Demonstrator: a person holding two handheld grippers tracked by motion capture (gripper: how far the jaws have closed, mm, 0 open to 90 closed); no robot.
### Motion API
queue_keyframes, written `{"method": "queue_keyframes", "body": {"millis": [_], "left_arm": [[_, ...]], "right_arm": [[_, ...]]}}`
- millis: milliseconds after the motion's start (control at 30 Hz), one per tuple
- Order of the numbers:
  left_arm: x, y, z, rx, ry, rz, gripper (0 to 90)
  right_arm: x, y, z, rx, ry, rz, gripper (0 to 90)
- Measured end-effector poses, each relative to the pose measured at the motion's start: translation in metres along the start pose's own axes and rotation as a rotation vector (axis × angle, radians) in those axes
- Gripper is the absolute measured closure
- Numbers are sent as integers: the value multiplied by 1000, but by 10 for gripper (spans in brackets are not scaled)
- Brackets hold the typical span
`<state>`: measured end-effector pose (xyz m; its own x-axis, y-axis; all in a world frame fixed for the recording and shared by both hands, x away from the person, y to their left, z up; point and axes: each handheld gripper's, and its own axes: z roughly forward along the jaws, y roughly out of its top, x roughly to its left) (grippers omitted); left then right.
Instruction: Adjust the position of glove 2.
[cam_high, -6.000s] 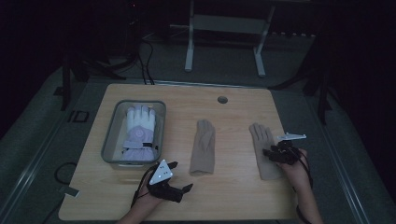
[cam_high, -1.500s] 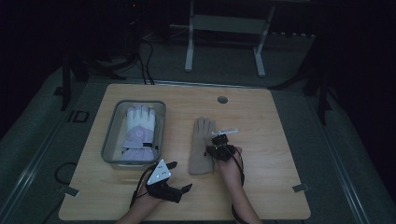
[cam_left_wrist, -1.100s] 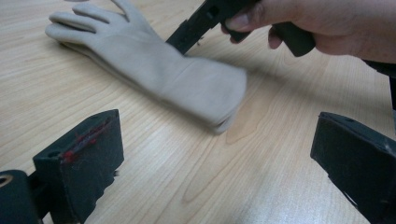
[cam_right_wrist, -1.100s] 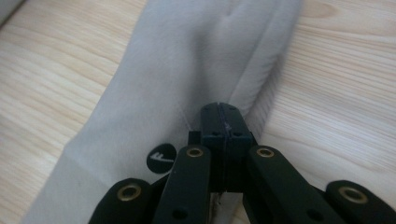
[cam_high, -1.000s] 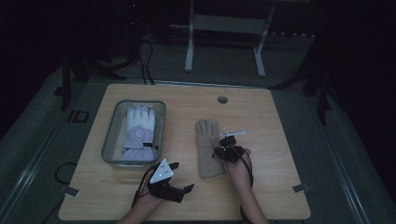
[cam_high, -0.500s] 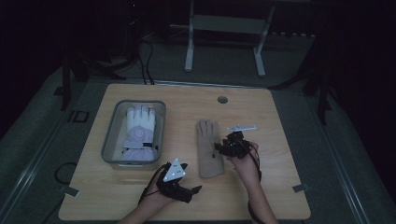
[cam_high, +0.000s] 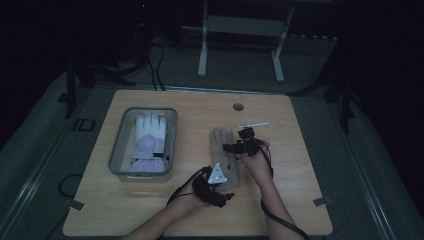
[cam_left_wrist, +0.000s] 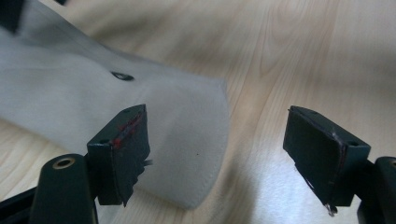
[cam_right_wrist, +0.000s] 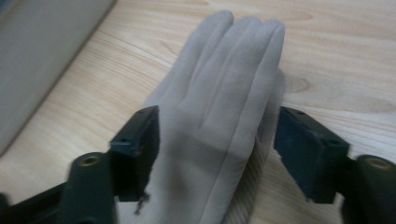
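Note:
A tan glove (cam_high: 220, 138) lies flat mid-table, fingers pointing away, with a second tan layer showing along its edge in the right gripper view. My right gripper (cam_high: 234, 148) hovers over its palm. Its jaws have just been opening and stand open on either side of the glove (cam_right_wrist: 219, 116) without pressing it. My left gripper (cam_high: 225, 195) is at the cuff end. Its jaws have just been closing but are still open, with the cuff corner (cam_left_wrist: 187, 140) lying on the wood between and behind them.
A grey tray (cam_high: 116, 150) at the table's left holds a white and lilac glove (cam_high: 150, 142); its wall (cam_right_wrist: 42, 56) shows in the right gripper view. A round cable hole (cam_high: 238, 106) sits near the far edge. Bare wood (cam_high: 300, 175) lies to the right.
The right gripper has let go of the tan glove and lifted slightly to the right. The left gripper has slid right to the glove's cuff. Earlier the right-hand glove was carried onto the centre one.

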<state>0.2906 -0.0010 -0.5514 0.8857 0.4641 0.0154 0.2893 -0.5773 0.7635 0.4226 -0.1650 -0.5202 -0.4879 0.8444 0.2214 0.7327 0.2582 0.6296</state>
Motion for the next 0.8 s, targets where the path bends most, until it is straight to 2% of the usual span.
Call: {"method": "queue_keyframes", "body": {"millis": [67,167,267,333,400,467,500,533,567,600,633,700,800], "left_arm": [[1,0,5,18,1,7,279],[2,-1,12,50,1,9,281],[4,-4,14,46,7,-9,328],[5,-4,14,49,24,-3,374],[5,-4,14,58,22,3,395],[4,-4,15,72,38,31,416],[3,-3,16,82,59,51,431],[3,-3,16,82,59,51,498],[2,-3,16,85,77,55,498],[2,-3,16,85,77,55,537],[4,-2,15,94,107,75,623],[3,-3,15,95,138,86,738],[3,-2,14,91,144,78,791]], "right_arm": [[-2,-1,9,13,-8,13,293],[-4,-5,18,36,-1,35,294],[-5,-8,23,50,1,37,298],[-5,-8,24,56,-2,33,323],[-3,-7,24,65,-12,11,376],[-3,-7,25,74,9,28,453],[-3,-7,25,82,25,39,498],[-3,-7,25,82,25,39,498],[-4,-7,25,86,39,47,541],[-4,-7,25,86,39,47,541],[-3,-7,25,94,63,71,632],[-1,-7,24,94,65,64,674],[2,-6,22,97,57,60,711]]}}
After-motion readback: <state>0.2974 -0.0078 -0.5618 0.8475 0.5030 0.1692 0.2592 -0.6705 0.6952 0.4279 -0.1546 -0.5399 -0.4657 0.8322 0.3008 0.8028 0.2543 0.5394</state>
